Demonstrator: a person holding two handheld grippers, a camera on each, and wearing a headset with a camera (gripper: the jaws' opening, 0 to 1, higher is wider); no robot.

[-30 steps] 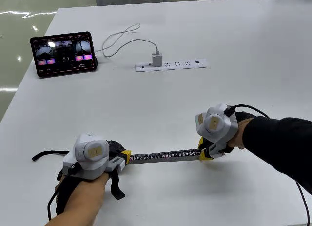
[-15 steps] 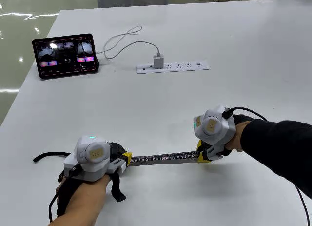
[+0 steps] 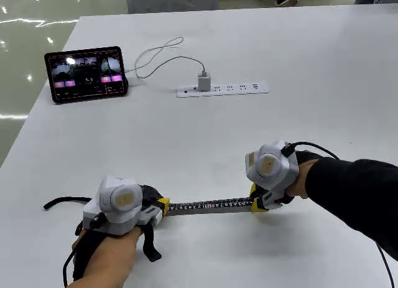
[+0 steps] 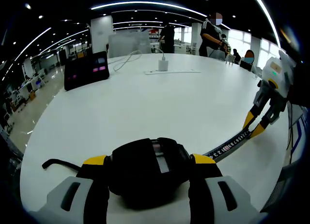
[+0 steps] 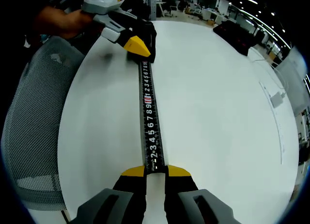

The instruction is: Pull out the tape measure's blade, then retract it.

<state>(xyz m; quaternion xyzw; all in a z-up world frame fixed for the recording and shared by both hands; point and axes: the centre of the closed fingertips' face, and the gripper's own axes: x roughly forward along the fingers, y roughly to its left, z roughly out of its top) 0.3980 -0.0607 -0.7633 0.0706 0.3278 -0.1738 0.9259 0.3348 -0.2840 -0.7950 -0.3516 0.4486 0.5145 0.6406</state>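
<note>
Nearest the person, at the front edge of the white desk point(image 3: 249, 132), a hand point(image 3: 106, 257) holds the left gripper point(image 3: 160, 206). Its yellow-tipped fingers point(image 4: 94, 161) are clamped on either side of the black tape measure case point(image 4: 150, 168). In the head view the gripper's white body covers most of that case, leaving a dark bulge. A black strap point(image 3: 62, 201) trails left across the desk from under it, and where it attaches cannot be made out. From the case the blade point(image 3: 208, 205) lies flat on the desk, numbers up, running right to the right gripper point(image 3: 258, 204), whose fingers point(image 5: 133, 171) are pinched on the blade's tip. The end hook is hidden between them. In the right gripper view the nearest numerals read clearly, while those toward the case blur. A black sleeve point(image 3: 354, 188) behind that gripper is cut off by the frame edge. Well beyond, near the desk's middle, lies a white power strip point(image 3: 230, 88) with a charger point(image 3: 204, 81) plugged in. Its white cable point(image 3: 155, 55) loops toward a propped tablet point(image 3: 86, 73), whose lit screen is too small to read.
</note>
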